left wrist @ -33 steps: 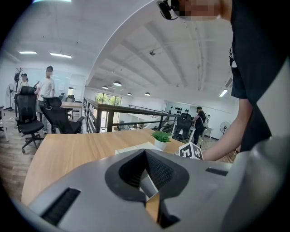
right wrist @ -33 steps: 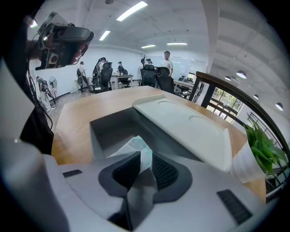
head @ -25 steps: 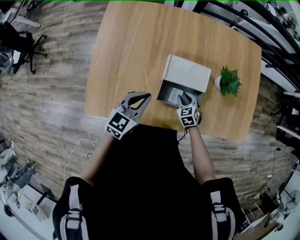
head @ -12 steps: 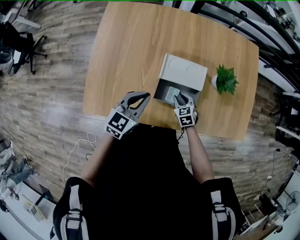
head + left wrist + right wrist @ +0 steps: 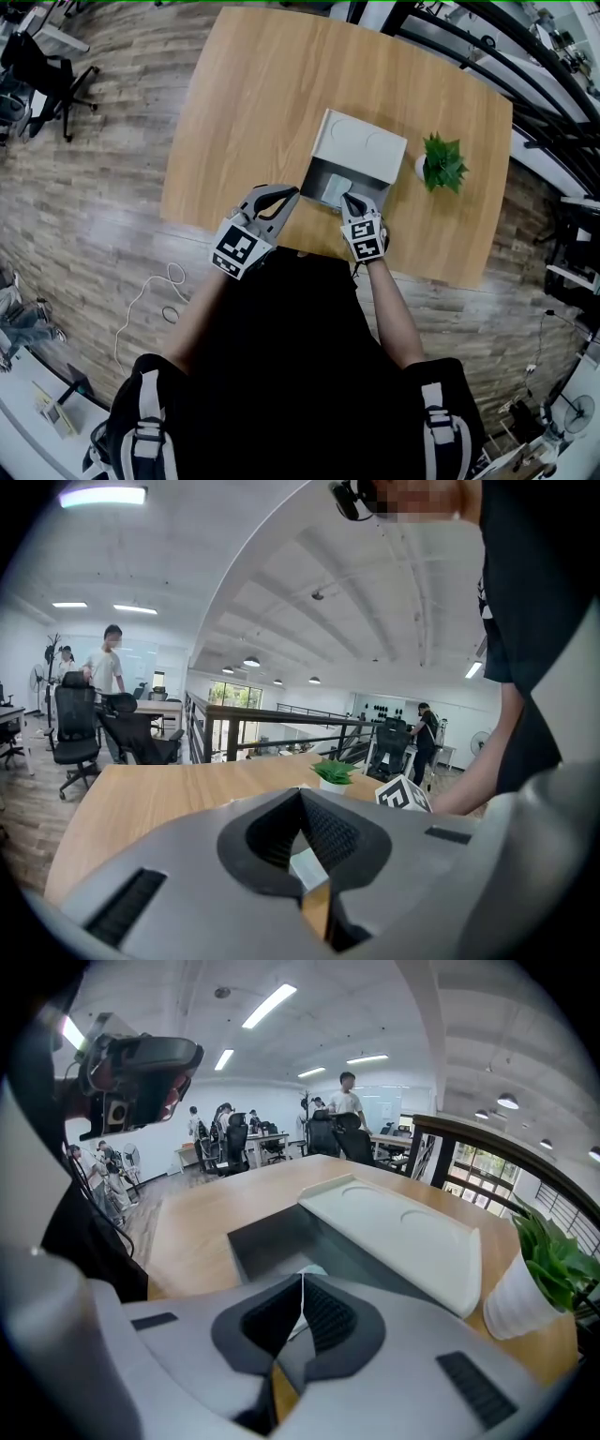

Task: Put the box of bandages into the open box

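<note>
Bandage box [image 5: 336,190] lies inside the open box [image 5: 313,185]; neither gripper holds anything.

Head view: the pale carton lies flat on the dark floor of the open box, in front of the raised lid [image 5: 359,150], on the wooden table [image 5: 253,103]; a potted plant [image 5: 441,161] stands just beside the lid. The right gripper [image 5: 352,201] hangs over the box's near edge, jaws closing right down, pads meeting on nothing. The left gripper [image 5: 288,193] is off to the side over the table edge, pads pressed together, also empty. Judged: a small card carton, light, fairly stiff but crushable, with smooth faces likely to slip. If it needs re-seating, pinch across the two narrow sides near the middle with modest squeeze. Placement looks done.
</note>
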